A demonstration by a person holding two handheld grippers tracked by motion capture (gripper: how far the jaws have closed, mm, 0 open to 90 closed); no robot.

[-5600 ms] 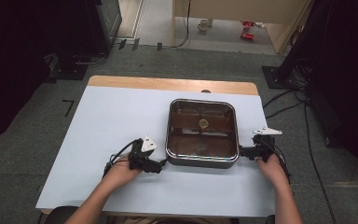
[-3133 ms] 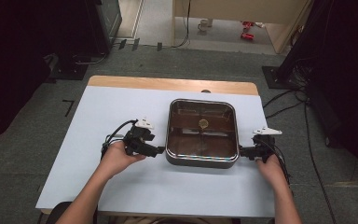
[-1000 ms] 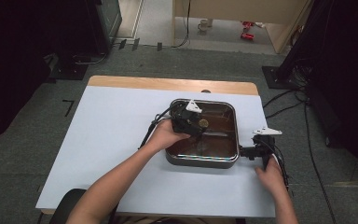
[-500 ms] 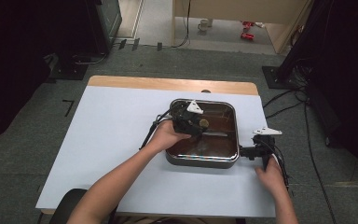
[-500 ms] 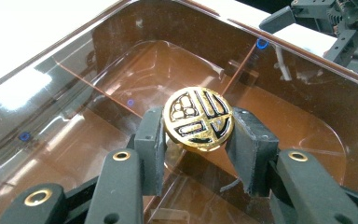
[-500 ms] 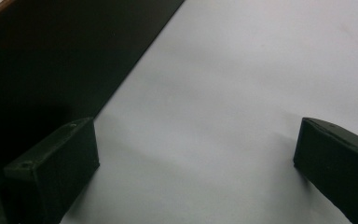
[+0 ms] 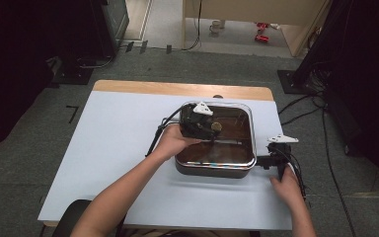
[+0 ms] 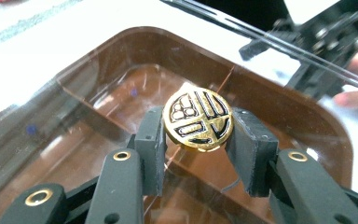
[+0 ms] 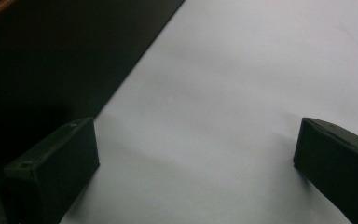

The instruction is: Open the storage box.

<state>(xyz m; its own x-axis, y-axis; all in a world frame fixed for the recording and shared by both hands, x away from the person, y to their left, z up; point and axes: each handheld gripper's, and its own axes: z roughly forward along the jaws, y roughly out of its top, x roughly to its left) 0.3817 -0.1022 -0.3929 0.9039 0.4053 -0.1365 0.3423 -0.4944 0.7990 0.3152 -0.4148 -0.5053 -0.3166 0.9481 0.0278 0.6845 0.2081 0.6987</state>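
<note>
— Left gripper (image 8: 198,140)? Clamped on the gold knob (image 8: 198,120) of the glass lid (image 8: 98,135), jaws just closed.
— Lid? Over the square pan (image 7: 216,165), perhaps slightly lifted.
— Right gripper (image 9: 191,163)? Spread apart, beside the pan on the table (image 7: 113,143).

The square pan (image 7: 216,165) is sitting right of centre on the tabletop (image 7: 113,148), taking up the room between the two hands. Its glass lid (image 7: 237,126) is covering the whole pan, blocking any reach inside. The right tongs (image 7: 264,160) are crowding the pan's right rim.
</note>
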